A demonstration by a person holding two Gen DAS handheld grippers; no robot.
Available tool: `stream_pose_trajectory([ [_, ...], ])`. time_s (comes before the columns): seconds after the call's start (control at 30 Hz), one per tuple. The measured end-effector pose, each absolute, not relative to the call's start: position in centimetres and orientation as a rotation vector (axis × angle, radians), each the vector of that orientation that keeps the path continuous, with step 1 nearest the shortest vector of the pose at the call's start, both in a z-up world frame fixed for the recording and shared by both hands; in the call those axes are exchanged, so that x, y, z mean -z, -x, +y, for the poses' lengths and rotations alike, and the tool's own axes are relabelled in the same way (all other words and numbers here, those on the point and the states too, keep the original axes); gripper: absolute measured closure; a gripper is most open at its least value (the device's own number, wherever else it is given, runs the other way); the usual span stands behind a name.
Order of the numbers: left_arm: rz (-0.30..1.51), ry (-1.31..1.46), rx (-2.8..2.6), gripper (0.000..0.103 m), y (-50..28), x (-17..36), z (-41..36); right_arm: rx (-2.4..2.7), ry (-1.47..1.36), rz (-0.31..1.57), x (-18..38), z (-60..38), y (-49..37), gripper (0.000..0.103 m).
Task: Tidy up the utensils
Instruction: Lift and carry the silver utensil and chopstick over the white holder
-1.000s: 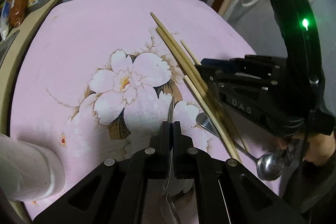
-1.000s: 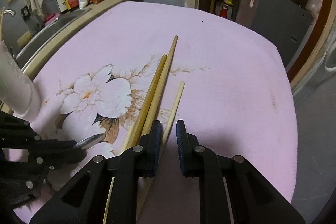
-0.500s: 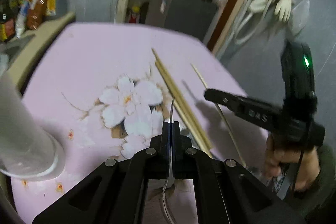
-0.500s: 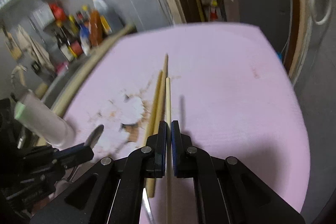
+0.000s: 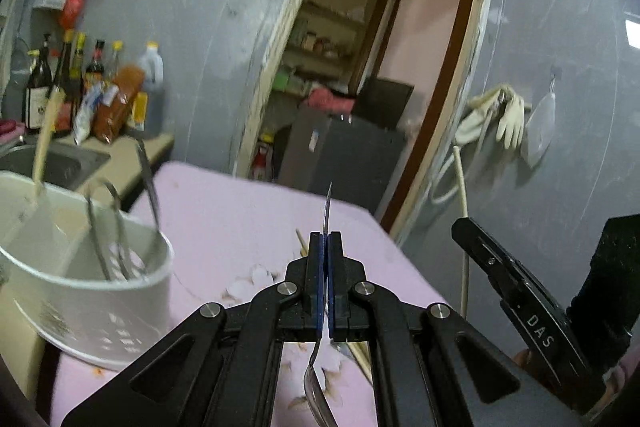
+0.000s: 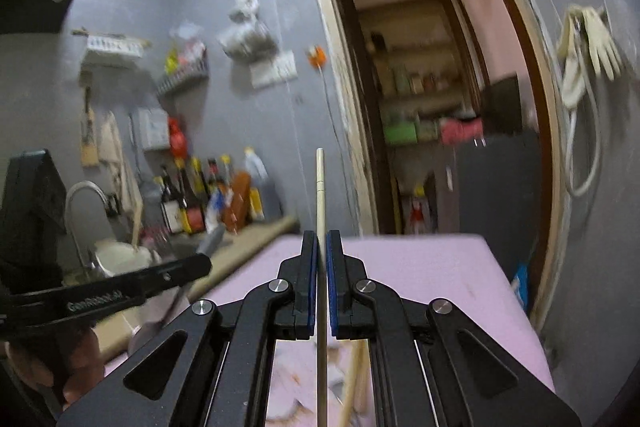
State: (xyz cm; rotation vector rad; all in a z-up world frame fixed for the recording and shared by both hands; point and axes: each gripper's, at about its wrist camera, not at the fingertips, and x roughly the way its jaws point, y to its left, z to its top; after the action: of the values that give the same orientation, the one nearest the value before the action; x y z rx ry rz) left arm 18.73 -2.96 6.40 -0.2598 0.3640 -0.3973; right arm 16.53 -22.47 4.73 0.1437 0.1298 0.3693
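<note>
My left gripper (image 5: 324,239) is shut on a metal spoon (image 5: 327,205), held upright above the pink flowered table (image 5: 248,219); its bowl hangs below the jaws. A white utensil holder (image 5: 92,287) stands at the left, with metal utensils and a wooden one inside. My right gripper (image 6: 321,237) is shut on a pale chopstick (image 6: 320,183), held upright; it also shows in the left wrist view (image 5: 463,227). Wooden chopsticks (image 6: 354,379) lie on the table below. The left gripper (image 6: 176,269) with the spoon shows at the left of the right wrist view.
A counter with a sink and faucet (image 6: 82,203) and several sauce bottles (image 5: 96,95) runs along the left. An open doorway (image 5: 360,75) with shelves and a dark cabinet lies beyond the table. Gloves (image 5: 508,115) hang on the right wall.
Both grippers rose off the table and tilted upward. The right gripper closed on one chopstick and lifted it; the left lifted the spoon towards the holder.
</note>
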Motion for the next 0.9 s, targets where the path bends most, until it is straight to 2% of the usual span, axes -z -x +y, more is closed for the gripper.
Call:
stream_pose_trajectory([
  [0.23,0.258,0.260,0.340,0.103,-17.7,-10.0,0.1,-0.446,-0.168,-0.014,-8.1,-18.8,-16.7,0.100],
  [0.43,0.190,0.319,0.256,0.103,-18.1,-12.7,5.8,-0.571,-0.244,-0.074,-10.7,-15.1,-18.1,0.100],
  [0.7,0.125,0.437,0.057,0.103,-19.2,-12.1,14.5,-0.707,-0.342,-0.075,-12.0,-9.6,-21.5,0.100],
  [0.9,0.108,0.422,-0.039,0.103,-20.1,-11.0,17.0,-0.676,-0.341,-0.138,-10.8,-6.5,-21.8,0.100],
])
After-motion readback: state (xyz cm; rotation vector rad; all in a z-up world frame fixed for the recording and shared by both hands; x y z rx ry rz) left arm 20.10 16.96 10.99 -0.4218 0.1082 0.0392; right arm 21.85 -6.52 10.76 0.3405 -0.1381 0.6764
